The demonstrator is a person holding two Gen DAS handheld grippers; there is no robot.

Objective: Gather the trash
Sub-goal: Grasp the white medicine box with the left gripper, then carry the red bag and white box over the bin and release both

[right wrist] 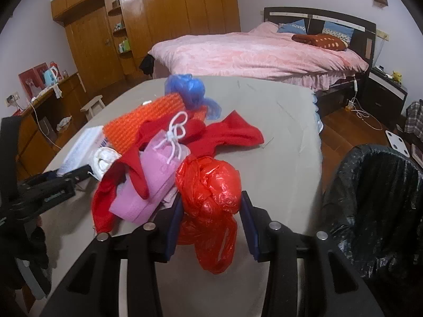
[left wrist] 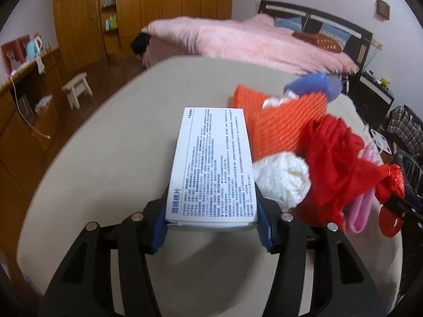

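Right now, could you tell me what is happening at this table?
A person is clearing trash with a handheld gripper in each hand. The left gripper is shut on a white box printed with blue text, and the right gripper is clamped on a crumpled red plastic bag. A pile of red cloth, a pink pouch and a blue bag lies on the grey table. A black-lined bin stands at the right.

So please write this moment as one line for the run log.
left gripper: shut on white box | right gripper: shut on red plastic bag | black bin bag: right of table, open
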